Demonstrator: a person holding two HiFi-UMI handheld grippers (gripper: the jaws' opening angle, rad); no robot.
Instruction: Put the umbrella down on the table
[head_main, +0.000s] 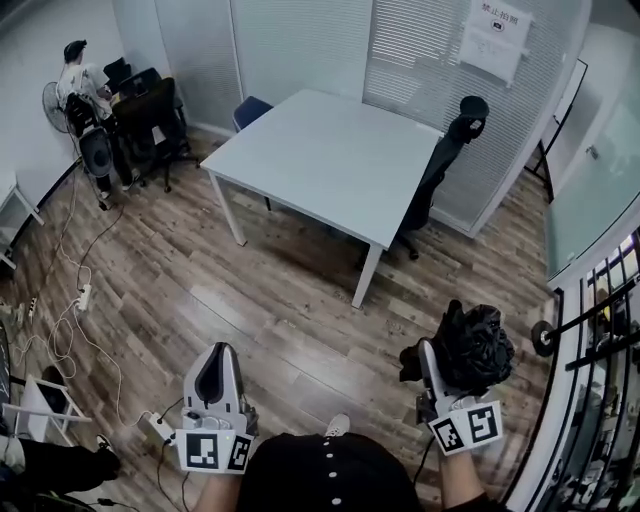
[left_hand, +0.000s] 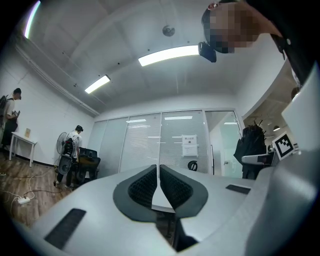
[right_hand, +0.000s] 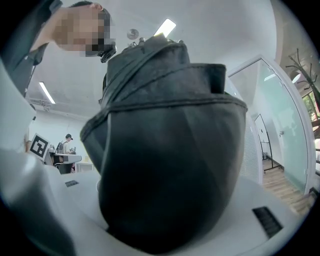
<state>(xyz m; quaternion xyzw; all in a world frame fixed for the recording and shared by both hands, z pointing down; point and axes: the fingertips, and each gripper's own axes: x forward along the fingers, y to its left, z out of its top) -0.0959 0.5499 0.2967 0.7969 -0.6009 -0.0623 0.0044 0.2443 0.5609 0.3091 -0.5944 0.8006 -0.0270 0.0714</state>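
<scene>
Between the right gripper's (head_main: 448, 366) jaws sits the umbrella (head_main: 478, 348), black, folded, bunched fabric. The jaws stand wide and are clamped round it. In the right gripper view the umbrella (right_hand: 170, 150) fills nearly everything, with the pale jaw shells under it on either side. It hangs over the wooden floor (head_main: 260, 300), well apart from the white table (head_main: 330, 150), whose top is bare.

Over to the left gripper (head_main: 215, 375): its dark pads (left_hand: 145, 186) are pressed together with nothing between them. Each gripper carries a square-marker cube (head_main: 465, 425).

A black office chair (head_main: 440, 170) stands at the table's far right side and a blue chair (head_main: 250, 108) behind it. On the glass wall hangs a white sign (head_main: 495, 35), its print too small to read. Far left, a person (head_main: 75, 80) stands at a dark desk, a fan (head_main: 52, 100) beside them. A white power strip (head_main: 85, 296) lies on the floor.
</scene>
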